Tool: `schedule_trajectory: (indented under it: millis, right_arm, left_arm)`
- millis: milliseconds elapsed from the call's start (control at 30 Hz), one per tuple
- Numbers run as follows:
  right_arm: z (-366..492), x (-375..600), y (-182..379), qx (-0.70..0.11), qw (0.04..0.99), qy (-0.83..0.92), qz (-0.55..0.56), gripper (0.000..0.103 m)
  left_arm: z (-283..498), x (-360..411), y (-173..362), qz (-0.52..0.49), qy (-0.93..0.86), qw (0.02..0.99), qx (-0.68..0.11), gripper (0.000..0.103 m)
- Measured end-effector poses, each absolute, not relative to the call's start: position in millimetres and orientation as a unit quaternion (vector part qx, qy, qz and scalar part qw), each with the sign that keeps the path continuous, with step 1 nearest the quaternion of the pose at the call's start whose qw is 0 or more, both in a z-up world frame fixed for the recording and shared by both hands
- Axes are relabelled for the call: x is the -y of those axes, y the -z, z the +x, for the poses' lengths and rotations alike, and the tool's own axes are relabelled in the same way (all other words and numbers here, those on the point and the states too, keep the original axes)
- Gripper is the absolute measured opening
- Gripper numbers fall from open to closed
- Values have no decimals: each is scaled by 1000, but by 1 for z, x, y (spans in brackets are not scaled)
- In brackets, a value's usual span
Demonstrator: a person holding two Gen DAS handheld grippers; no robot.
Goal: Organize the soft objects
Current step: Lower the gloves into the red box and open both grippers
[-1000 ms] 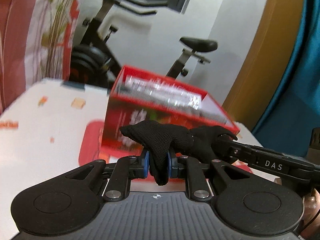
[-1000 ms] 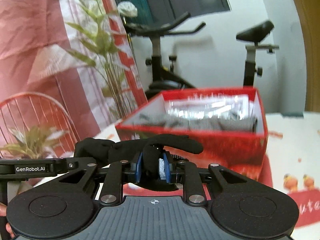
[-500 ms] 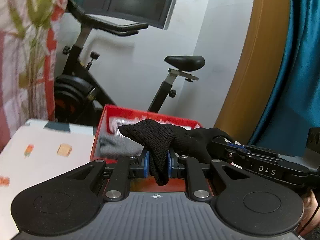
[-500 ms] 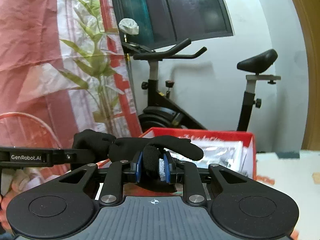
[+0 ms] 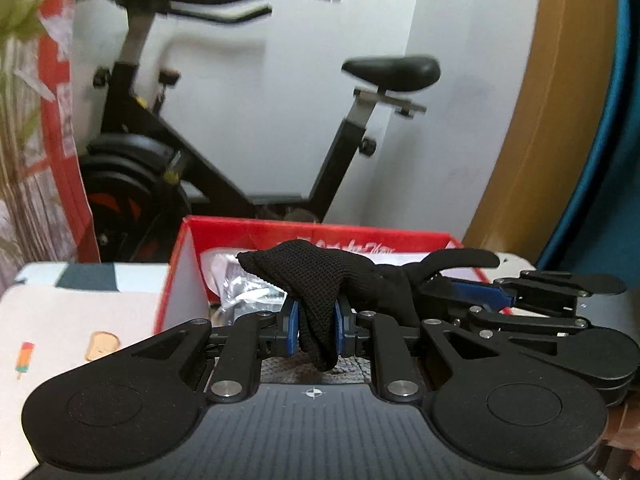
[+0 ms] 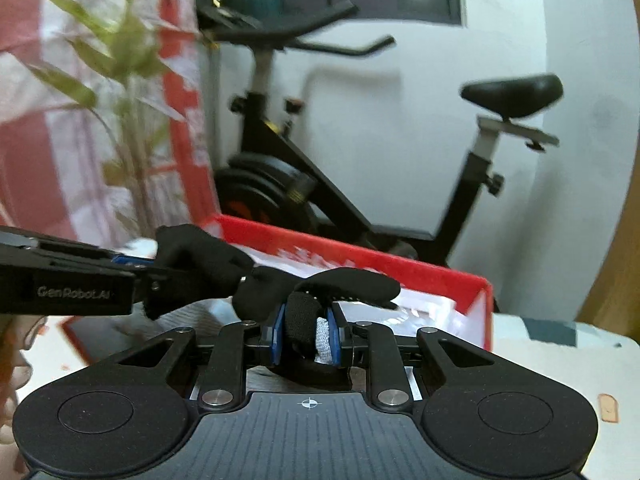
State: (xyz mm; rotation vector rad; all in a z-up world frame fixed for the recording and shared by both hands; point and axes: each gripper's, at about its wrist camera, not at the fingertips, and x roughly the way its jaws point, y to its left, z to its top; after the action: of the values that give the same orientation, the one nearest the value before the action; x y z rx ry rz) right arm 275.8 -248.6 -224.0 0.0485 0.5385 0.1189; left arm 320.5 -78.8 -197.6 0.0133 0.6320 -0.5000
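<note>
Fingers on both of my grippers are clamped down on the same black knit glove (image 5: 320,276), so it's strung between them up in the air: my left gripper (image 5: 316,330) has a bunched fold of the mesh-knit part squeezed between its blue pads (image 5: 293,326), and my right gripper (image 6: 307,334) is pinching the other end, where there's a bit of grey-white fabric showing next to the black. From the right wrist view one glove finger sticks out loose over the top. The glove hangs just in front of and about level with the rim of the open red cardboard box (image 5: 320,229), which sits on the white printed table (image 5: 80,312) and already has grey cloth and some crinkly clear plastic packets inside. I'd guess this thing weighs next to nothing and is totally floppy, so it'll sag and fold wherever I'm not holding it, and the knit can snag or slide out if I only catch a thin edge. Grabbing a thick bunched section like I've got now seems the safest bet, not a single fingertip. Nothing fragile here, so squeezing hard is fine. Behind the box there's a black exercise bike (image 6: 360,160), nowhere near in the way.
</note>
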Motion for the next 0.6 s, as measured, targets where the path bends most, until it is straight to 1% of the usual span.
schedule_trajectory:
  millis: [67, 167, 233, 300, 333, 367, 400, 467, 533, 567, 600]
  right_arm:
    - [285, 253, 231, -287, 957, -44, 16, 20]
    - [293, 256, 239, -308, 951, -33, 18, 21]
    - [294, 256, 244, -315, 949, -25, 21, 23]
    - [292, 254, 246, -315, 949, -12, 7, 29]
    - [291, 253, 247, -314, 949, -5, 2, 30]
    - [289, 254, 247, -314, 949, -1, 4, 33]
    - [287, 255, 247, -315, 949, 3, 10, 35]
    - [281, 258, 243, -308, 951, 5, 21, 38]
    - [271, 259, 235, -294, 955, 3, 30, 51]
    - [265, 261, 229, -283, 958, -2, 36, 64]
    - [259, 262, 223, -273, 961, -6, 40, 74]
  left_arm:
    - [332, 83, 206, 4, 241, 915, -323, 19]
    - [339, 92, 218, 23, 239, 913, -329, 23]
    - [339, 95, 224, 35, 234, 913, -332, 30]
    - [338, 94, 226, 41, 228, 914, -332, 48]
    - [336, 92, 226, 45, 225, 916, -329, 53]
    - [335, 89, 224, 48, 220, 919, -323, 60]
    - [333, 85, 222, 51, 215, 923, -316, 63]
    - [329, 79, 217, 57, 204, 928, -307, 64]
    - [326, 72, 209, 61, 196, 930, -306, 72]
    - [324, 68, 204, 62, 192, 932, -303, 87]
    - [322, 64, 198, 61, 186, 934, -298, 101]
